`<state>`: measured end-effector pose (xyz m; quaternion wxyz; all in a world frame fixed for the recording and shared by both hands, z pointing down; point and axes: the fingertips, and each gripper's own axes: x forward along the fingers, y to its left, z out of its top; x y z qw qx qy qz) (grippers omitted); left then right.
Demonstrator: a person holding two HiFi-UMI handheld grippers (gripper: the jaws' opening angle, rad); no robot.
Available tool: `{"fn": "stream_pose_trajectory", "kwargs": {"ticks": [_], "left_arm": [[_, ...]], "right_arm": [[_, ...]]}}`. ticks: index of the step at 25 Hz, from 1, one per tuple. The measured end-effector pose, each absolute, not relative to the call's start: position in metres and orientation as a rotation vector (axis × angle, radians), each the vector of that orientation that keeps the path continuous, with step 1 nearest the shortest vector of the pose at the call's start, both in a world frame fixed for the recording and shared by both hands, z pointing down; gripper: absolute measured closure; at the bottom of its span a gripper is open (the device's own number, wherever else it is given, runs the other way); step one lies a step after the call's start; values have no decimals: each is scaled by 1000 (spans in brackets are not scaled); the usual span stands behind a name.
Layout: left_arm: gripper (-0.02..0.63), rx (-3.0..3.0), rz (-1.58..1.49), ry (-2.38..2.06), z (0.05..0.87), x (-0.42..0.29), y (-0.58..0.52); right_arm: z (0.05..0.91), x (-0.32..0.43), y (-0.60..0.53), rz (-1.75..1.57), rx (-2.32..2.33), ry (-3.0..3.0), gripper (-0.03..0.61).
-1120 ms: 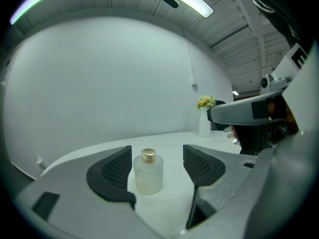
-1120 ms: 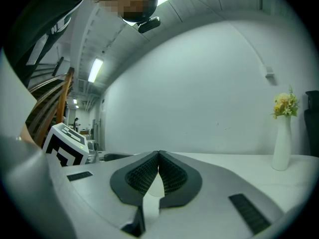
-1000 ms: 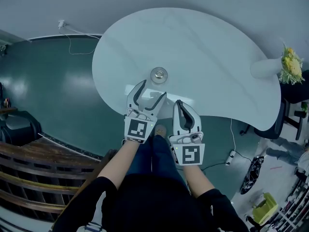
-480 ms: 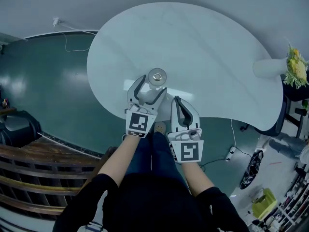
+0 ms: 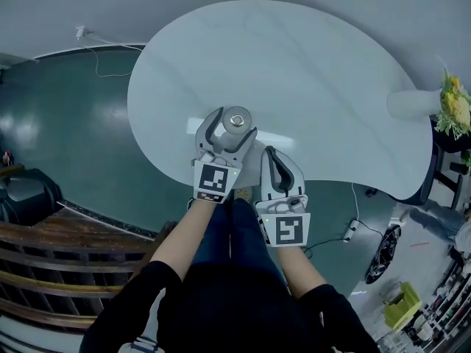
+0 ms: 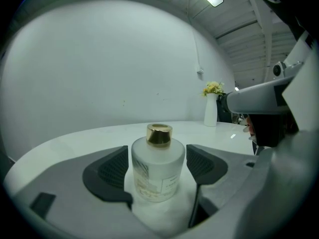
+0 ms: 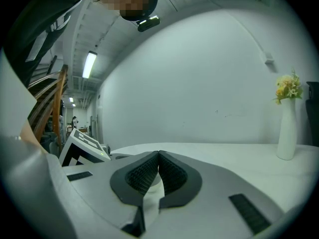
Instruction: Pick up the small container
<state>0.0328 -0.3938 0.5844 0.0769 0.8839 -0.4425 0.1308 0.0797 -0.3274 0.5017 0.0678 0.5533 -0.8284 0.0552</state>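
Standing upright near the near edge of the white, kidney-shaped tabletop (image 5: 316, 72), head view: one small frosted-white glass container (image 5: 237, 118) with a round metallic cap. It sits between the jaws of the left gripper (image 5: 232, 126). The right gripper (image 5: 274, 160) lies alongside at the table edge, apart from the container.

Left gripper view: jaws wide and opening. The dark ribbed pads (image 6: 113, 169) flank the container's body with a slim gap on each side; no contact evident. The gold cap (image 6: 159, 134) rises above pad level. Handling, as judged: rigid, smooth-walled, likely slippery and breakable, fairly weighty for its size. Best taken across the cylindrical body below the shoulder, not by the cap.

Right gripper view: jaws closed together, pads meeting, nothing between them.
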Motion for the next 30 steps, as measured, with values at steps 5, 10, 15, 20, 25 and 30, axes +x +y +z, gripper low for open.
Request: {"fn": "stream_pose_trajectory", "kwargs": {"ticks": [5,10,15,20,25,30], "left_arm": [[259,2642,396,-1322,586,37,-403],[259,2624,403,-1301,589,42,-407],[263,2601,401,-1307,593,41,-411],[270,2605,422,-1326,593,44,-410],[272,2615,405,-1311,582,41,-403],[272,2671,383,-1317,552,45,-396]], "right_arm": [[505,82,-332,182,1668,-2494,555],[504,85,-334,190,1681,-2497,555],[505,86,-336,197,1684,-2495,555],[503,89,-335,192,1685,-2494,555],[494,83,-333,160,1669,-2493,555],[478,87,-332,108,1693,-2497,555]]}}
